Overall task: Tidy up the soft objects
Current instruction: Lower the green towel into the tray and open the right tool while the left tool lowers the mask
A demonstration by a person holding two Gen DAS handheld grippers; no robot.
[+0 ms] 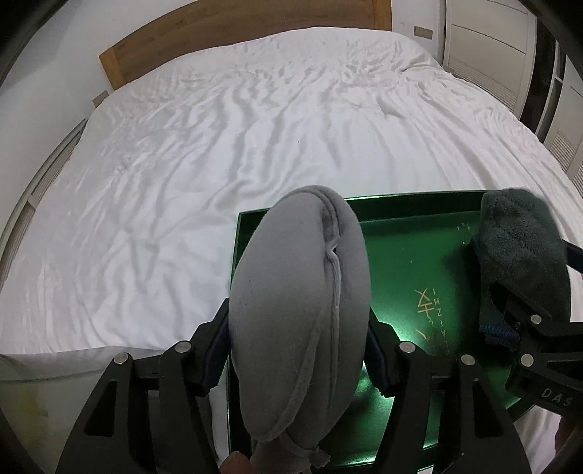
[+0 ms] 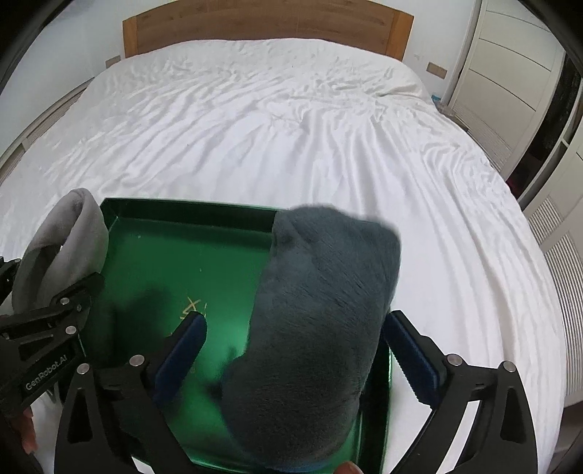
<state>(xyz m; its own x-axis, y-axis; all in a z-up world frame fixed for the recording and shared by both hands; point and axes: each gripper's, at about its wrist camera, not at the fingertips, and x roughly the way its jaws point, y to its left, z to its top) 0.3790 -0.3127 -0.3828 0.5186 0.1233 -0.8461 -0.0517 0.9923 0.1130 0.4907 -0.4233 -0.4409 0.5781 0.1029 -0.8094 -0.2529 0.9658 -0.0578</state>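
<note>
A gray soft roll (image 1: 298,313) fills the lower middle of the left wrist view, standing between the blue pads of the left gripper (image 1: 297,350), which sit at its sides half spread; whether they press it I cannot tell. In the right wrist view a dark teal fuzzy bundle (image 2: 317,328) fills the lower middle, between the fingers of the right gripper (image 2: 291,350), which are spread wide with the left pad clear of it. Both soft things hang over a shiny green tray (image 2: 189,255) lying on the wrinkled white bed (image 1: 218,146), whose wooden headboard (image 2: 266,22) runs along the top of the frame.
</note>
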